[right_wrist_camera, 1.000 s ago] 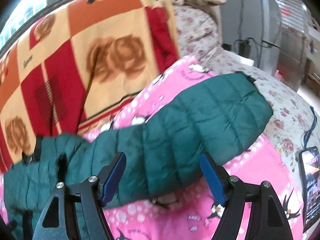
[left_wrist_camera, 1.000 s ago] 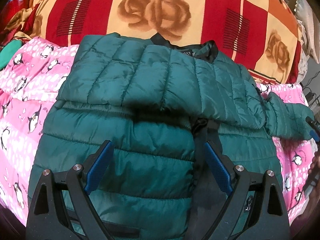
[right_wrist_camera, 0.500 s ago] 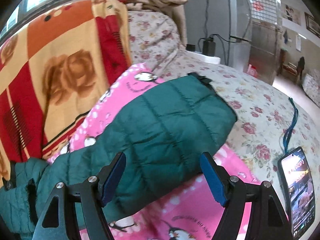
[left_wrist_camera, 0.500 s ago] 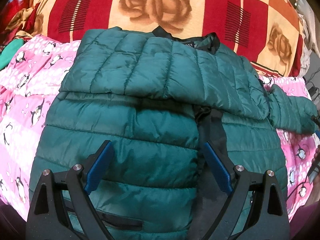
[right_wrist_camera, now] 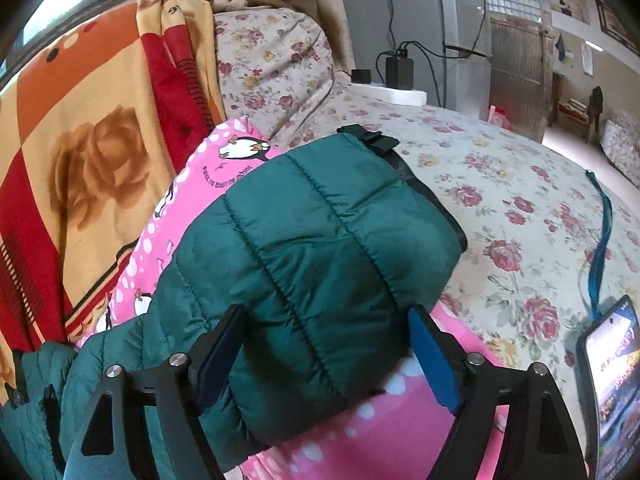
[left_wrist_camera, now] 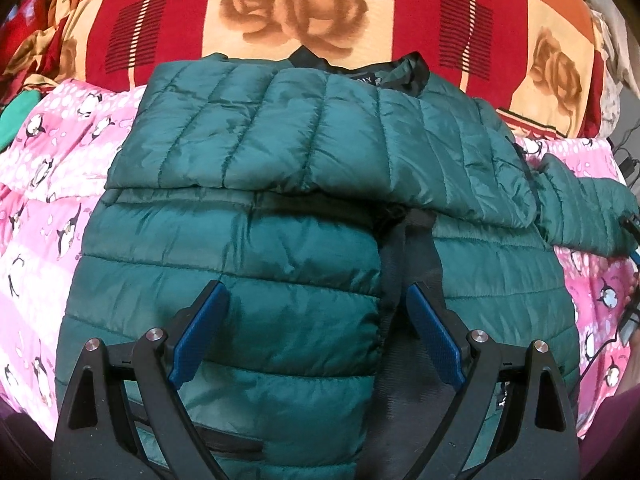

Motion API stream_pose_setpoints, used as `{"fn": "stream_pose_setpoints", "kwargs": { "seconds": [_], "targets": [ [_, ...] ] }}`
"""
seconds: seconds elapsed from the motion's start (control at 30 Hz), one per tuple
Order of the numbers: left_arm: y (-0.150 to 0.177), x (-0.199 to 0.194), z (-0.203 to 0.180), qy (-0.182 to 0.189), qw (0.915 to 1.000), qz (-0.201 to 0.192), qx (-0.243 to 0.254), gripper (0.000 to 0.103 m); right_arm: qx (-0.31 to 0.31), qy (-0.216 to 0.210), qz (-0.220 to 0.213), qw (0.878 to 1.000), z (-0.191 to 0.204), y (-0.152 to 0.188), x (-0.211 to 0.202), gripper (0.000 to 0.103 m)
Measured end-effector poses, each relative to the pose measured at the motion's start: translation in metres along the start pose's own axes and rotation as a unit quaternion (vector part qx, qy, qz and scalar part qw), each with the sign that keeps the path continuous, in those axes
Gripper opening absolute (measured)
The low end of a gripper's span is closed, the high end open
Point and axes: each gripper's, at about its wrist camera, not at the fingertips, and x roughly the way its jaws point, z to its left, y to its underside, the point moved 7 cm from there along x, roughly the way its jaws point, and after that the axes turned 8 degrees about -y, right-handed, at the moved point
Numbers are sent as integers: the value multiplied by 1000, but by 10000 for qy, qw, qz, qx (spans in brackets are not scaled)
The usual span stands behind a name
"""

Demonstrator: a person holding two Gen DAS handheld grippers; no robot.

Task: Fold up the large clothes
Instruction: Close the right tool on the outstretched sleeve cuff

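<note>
Left wrist view: the left hand-held gripper (left_wrist_camera: 312,324) hangs wide apart over the green jacket (left_wrist_camera: 280,208) on the pink blanket (left_wrist_camera: 44,168). The right hand-held gripper (right_wrist_camera: 324,352) is wide apart around the jacket's sleeve (right_wrist_camera: 320,240).

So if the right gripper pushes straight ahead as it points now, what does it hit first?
Most likely the green jacket's outstretched sleeve: the open right gripper already straddles it. The floral bedsheet lies beyond; depth is unclear.
</note>
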Motion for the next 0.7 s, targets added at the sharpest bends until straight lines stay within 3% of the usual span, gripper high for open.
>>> {"fn": "stream_pose_setpoints", "kwargs": {
  "seconds": [0.2,0.43,0.5,0.7],
  "targets": [
    [2,3,1,-23,10000,38,12,91,-85,-165,-144,9997,5,1,7,80],
    [4,2,5,-35,10000,43,-31,91,46,-684,-490,9964,11,-6,-1,33],
    [4,1,7,-19,10000,34,-64,91,44,-892,-566,9944,21,-7,-5,26],
    [4,-2,11,-34,9999,3,-115,91,-515,-1324,-781,9868,70,-7,-25,23]
  ]
}}
